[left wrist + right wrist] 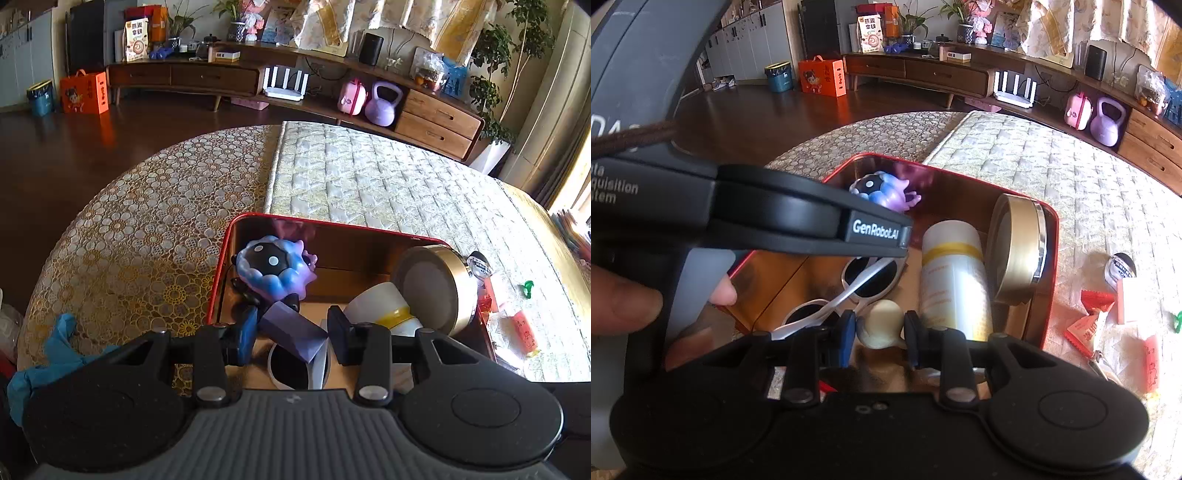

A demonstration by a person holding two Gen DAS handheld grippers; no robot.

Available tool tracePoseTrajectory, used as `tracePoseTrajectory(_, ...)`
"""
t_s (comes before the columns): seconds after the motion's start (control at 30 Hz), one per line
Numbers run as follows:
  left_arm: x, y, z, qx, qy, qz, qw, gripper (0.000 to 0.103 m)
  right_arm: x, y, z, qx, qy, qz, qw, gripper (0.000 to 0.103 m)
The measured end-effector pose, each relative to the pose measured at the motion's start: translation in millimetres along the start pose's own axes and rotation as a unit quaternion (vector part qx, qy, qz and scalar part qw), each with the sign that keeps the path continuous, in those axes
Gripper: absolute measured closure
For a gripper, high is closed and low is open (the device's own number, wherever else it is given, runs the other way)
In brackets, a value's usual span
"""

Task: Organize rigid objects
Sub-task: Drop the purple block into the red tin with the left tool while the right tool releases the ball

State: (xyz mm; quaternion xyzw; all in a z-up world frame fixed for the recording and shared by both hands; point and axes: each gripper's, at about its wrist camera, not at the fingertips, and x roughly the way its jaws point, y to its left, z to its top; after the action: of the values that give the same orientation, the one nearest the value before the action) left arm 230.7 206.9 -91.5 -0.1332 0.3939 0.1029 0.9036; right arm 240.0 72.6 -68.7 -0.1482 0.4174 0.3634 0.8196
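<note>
1. Step in hand, as I judge it: loading rigid items into the red tin (221, 273) on the counter (129, 229); both tools are over it, each carrying something.
2. Left tool (291, 339): pinching a purple block (291, 332), held tilted just above the white sunglasses (291, 369) lying in the tin.
3. Right tool (880, 332): pinching a cream rounded figurine (882, 323) at the tin's near edge, beside the white bottle (955, 280).
4. Already in the tin: blue-purple toy (275, 269) at the far left corner, gold-lidded jar (432, 288) leaning on the right wall, plus the bottle and sunglasses.
5. Next move likely calls for lowering each piece into a free spot, avoiding the sunglasses lenses, then spreading the fingers.
6. Red packets (1087, 325) sit outside on the quilted mat (369, 177), apparently still to sort.
</note>
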Motion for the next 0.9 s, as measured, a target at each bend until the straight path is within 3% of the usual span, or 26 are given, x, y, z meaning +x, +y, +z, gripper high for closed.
tracePoseTrajectory(0.53,-4,-7,-5,0.011,0.011,0.014,0.9998,0.062,-28,-13,-11,0.022,-0.017,0.016,0.999,0.06)
tracePoseTrajectory(0.63,-9,-6,-6,0.006,0.009,0.009,0.9999,0.049,-37,-13,-13,0.027,-0.024,0.016,0.999,0.059)
tracePoseTrajectory(0.77,-19,-8,-7,0.007,0.003,0.009,0.9999,0.046,-48,-16,-16,0.035,-0.033,0.019,0.999,0.058)
tracePoseTrajectory(0.83,-24,-10,-9,0.008,-0.002,0.01,0.9999,0.046,-53,-17,-18,0.036,-0.037,0.019,0.998,0.055)
tracePoseTrajectory(0.9,-30,-12,-10,0.009,-0.005,0.008,0.9999,0.046,-60,-17,-21,0.035,-0.046,0.016,0.998,0.043)
